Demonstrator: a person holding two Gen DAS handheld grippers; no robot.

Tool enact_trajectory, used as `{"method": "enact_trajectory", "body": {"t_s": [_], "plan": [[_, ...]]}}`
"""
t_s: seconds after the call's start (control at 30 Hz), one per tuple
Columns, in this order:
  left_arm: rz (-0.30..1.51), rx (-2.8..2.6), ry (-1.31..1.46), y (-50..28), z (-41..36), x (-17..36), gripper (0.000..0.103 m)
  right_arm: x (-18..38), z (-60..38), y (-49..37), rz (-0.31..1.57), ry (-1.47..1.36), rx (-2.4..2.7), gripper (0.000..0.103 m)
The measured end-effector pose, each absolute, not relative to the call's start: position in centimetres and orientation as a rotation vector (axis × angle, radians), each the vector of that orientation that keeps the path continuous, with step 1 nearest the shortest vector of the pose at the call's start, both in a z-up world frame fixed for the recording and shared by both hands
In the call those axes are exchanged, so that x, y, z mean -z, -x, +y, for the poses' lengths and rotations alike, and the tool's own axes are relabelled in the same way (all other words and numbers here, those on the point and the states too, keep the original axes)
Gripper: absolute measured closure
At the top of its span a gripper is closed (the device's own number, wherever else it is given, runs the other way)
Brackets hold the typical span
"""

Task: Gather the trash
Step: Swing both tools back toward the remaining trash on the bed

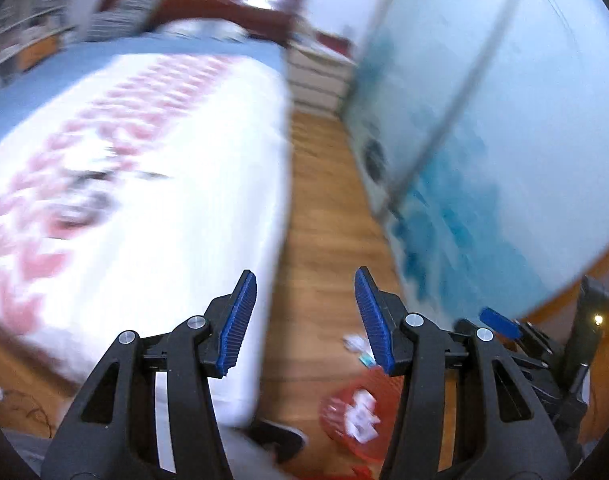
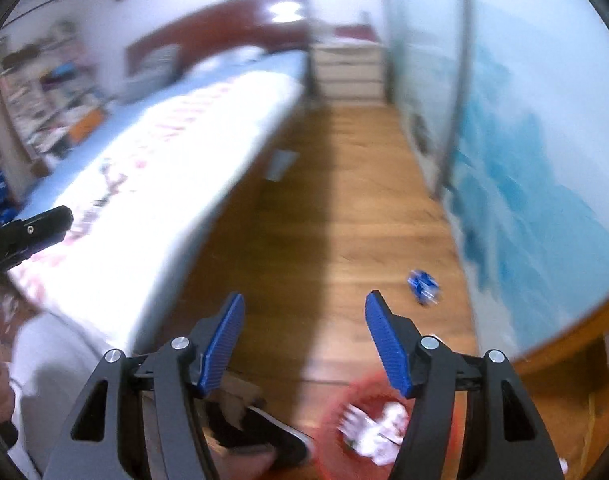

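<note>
Both claws apart, nothing between: left gripper (image 1: pixel 305 300), right gripper (image 2: pixel 302 322). One red bin (image 2: pixel 336 420) at 6 o'clock, white paper inside. One blue scrap (image 2: pixel 423 286) on floor (image 2: pixel 344 200) at 4 o'clock, too blurred to tell its axis

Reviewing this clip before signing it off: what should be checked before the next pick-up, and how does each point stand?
1. Left gripper empty: ok, jaws apart with nothing between them.
2. Right gripper empty: ok, jaws apart with nothing between them.
3. Red basket within view and holding trash: ok, white scraps lie in it.
4. Trash left on the floor: not ok, a blue scrap lies by the sliding door, and white and teal scraps lie beyond the basket.
5. Views sharp enough to aim: not ok, both are motion-blurred.
6. Bed clear of trash: cannot tell through the blur.
</note>
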State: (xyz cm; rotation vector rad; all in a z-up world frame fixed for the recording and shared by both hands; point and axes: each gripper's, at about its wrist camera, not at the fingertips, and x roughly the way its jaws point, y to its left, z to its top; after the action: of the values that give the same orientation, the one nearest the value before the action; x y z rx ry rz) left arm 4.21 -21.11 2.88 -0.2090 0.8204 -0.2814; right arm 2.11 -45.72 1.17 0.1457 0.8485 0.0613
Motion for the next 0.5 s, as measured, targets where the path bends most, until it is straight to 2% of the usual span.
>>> {"method": "enact_trajectory", "body": {"t_s": [0.23,0.5], "plan": [[0.778,0.082,0.249,-3.5,-9.1,-1.2,0.051,-1.9,-33.6,-5.4,0.840,-0.079,-0.252,0.040],[0.782,0.060,0.349,-3.9,-3.4,1.7,0.051,-1.4,-25.4,-8.1,0.847,-0.020,-0.324,0.040]]}}
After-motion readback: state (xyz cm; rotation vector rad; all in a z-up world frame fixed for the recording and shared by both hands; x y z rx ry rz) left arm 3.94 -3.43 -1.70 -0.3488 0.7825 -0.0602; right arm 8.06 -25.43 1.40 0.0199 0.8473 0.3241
